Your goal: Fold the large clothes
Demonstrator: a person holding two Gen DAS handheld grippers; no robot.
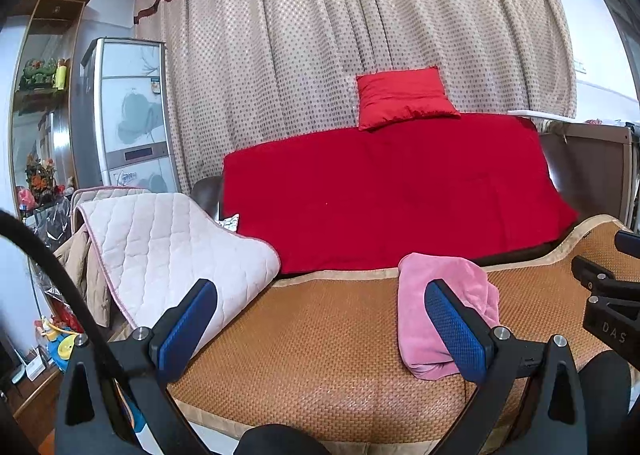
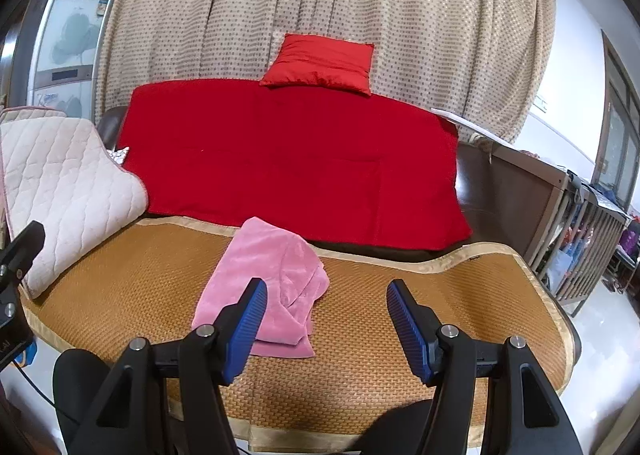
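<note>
Dotted beige curtain (image 1: 360, 35) fills the back of both views. Below it a red blanket (image 2: 288, 159) drapes over the sofa back, with a red cushion (image 2: 320, 63) on its top edge. In front of me is the woven rattan seat mat (image 2: 460, 295), tan-bordered, covering the seat. A quilted cream pad (image 1: 172, 251) hangs over the sofa arm at the mat's left end, touching it. A floor air conditioner (image 1: 128, 115) stands far left beside the curtain.

The pink garment (image 2: 276, 267) lies folded in a loose bundle on the mat, roughly mid-seat, just in front of the blanket's lower edge, folds bunched on its right side.

My left gripper (image 1: 320, 327) is spread wide, nothing between the blue pads; the garment sits behind the right pad, no contact that I can see. My right gripper (image 2: 326, 319) is also wide apart and empty, its left pad overlapping the garment's near edge in view; I cannot tell whether it touches.
</note>
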